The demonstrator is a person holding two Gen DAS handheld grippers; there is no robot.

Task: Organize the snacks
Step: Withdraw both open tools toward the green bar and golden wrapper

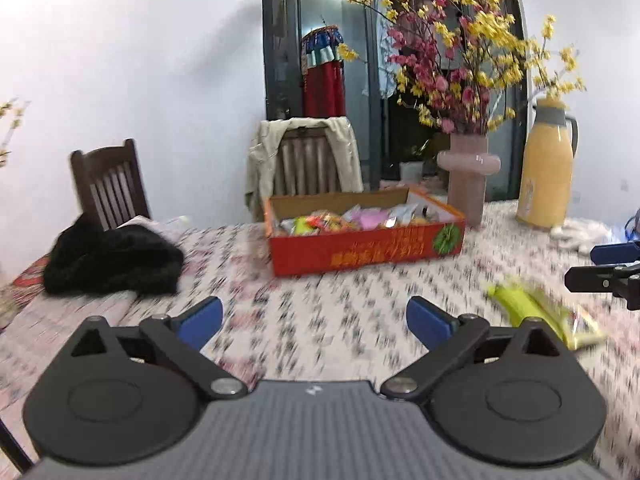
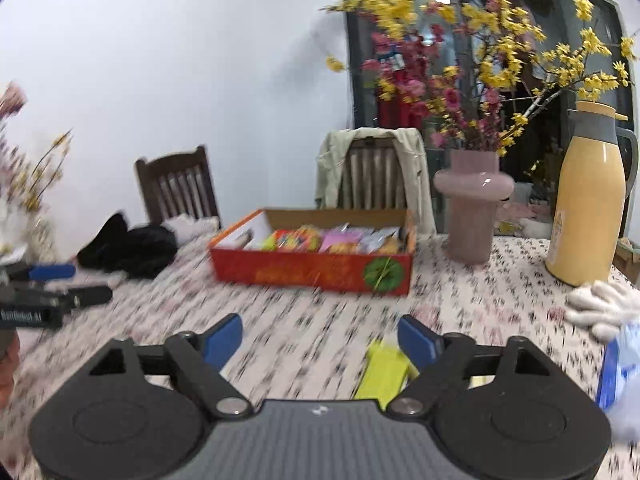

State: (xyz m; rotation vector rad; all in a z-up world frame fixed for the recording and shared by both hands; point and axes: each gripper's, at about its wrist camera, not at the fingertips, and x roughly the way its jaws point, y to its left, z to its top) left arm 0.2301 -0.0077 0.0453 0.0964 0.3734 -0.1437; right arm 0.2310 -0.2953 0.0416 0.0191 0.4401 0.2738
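The blue-padded fingers (image 1: 202, 320) of the left gripper (image 1: 314, 320) are spread wide with nothing between them, only the flowered tablecloth (image 1: 320, 300) being seen in the gap. The right gripper (image 2: 320, 338) is likewise released and empty; a yellow-green snack packet (image 2: 382, 374) lies flat on the cloth just inside its right finger, untouched by the pads.

Most of the task appears to be done: the orange cardboard box (image 1: 368, 250), standing open well beyond both grippers, is already filled with assorted wrapped snacks (image 1: 344, 218). The one packet is the only loose snack that can be made out on the table, so its transfer into the box is judged to be what is left. White gloves (image 2: 600, 308) and a black garment (image 1: 112, 258) lie aside and are not taken for snacks. Motion blur prevents smaller items from being ruled out.
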